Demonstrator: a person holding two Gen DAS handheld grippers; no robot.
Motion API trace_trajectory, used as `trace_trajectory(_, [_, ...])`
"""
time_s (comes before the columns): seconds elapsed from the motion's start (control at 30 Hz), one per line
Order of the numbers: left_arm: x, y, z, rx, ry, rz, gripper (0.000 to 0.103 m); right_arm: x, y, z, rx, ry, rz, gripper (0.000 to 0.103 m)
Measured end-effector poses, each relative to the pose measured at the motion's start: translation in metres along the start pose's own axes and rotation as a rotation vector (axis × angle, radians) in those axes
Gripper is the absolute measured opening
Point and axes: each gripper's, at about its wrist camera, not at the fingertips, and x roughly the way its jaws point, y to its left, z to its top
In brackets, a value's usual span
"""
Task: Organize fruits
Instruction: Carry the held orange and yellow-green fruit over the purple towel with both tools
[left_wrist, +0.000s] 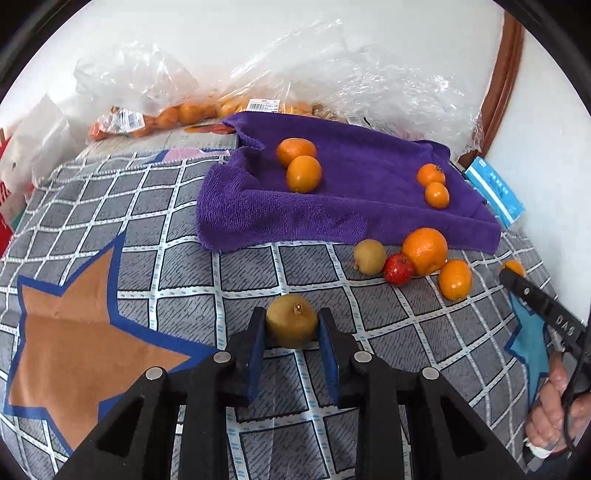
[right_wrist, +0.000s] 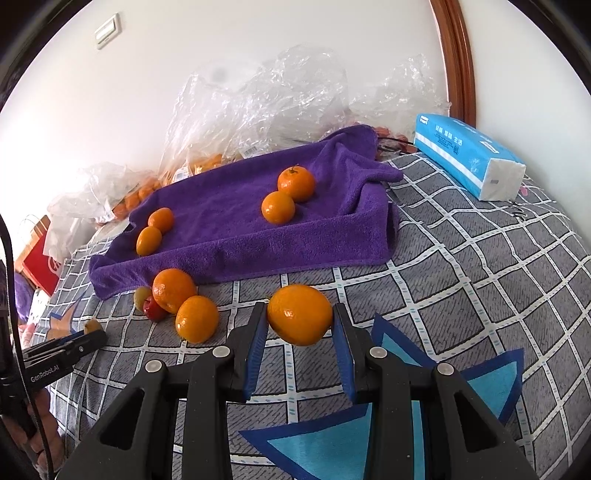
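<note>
While each tool has a fruit clamped between its blue pads, what decides my next move is where the purple towel (left_wrist: 347, 206) lies from them: up the frame and straight ahead in both wrist views. My left tool (left_wrist: 291, 325) is closed on a brownish kiwi (left_wrist: 291, 320), held low over the checked bedspread (left_wrist: 184, 266), its stem end facing the camera. My right tool (right_wrist: 300, 317) is closed on an orange (right_wrist: 299, 314), near the towel's front fold. On the towel, two pairs already sit apart: elongated orange fruits (left_wrist: 303, 173) at upper centre, rounder ones (left_wrist: 432, 184) toward the upper right. I judge the orange the nearer delivery; the kiwi has no group there yet. Loose fruit (left_wrist: 424, 251) waits just below the towel's edge.
</note>
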Motion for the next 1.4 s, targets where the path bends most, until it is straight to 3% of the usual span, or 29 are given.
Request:
trace_trajectory(0.07, [0.000,-0.002,0.001,0.011,-0.001,-0.007,0.026,-0.001,0.000,0.000,0.003,-0.006,0.002,0.035])
trace_trajectory(0.13, [-0.001,0.002,0.001,-0.004,-0.003,-0.063,0.026,-0.004,-0.001,0.000,0.012,-0.018,0.005,0.035])
trace_trajectory(0.27, [-0.008,0.019,0.000,-0.104,-0.051,-0.163,0.026,-0.006,-0.002,0.000,0.018,-0.030,0.004,0.035])
trace_trajectory(0.5, [-0.016,0.023,0.000,-0.147,-0.113,-0.156,0.026,-0.017,0.009,-0.002,-0.034,-0.076,0.032,0.035])
trace_trajectory(0.73, [-0.025,0.021,0.000,-0.126,-0.162,-0.175,0.026,-0.019,0.018,-0.002,-0.080,-0.087,0.039,0.035])
trace_trajectory(1.4, [-0.032,0.024,0.000,-0.122,-0.203,-0.175,0.026,-0.022,0.010,-0.003,-0.036,-0.077,0.077,0.035])
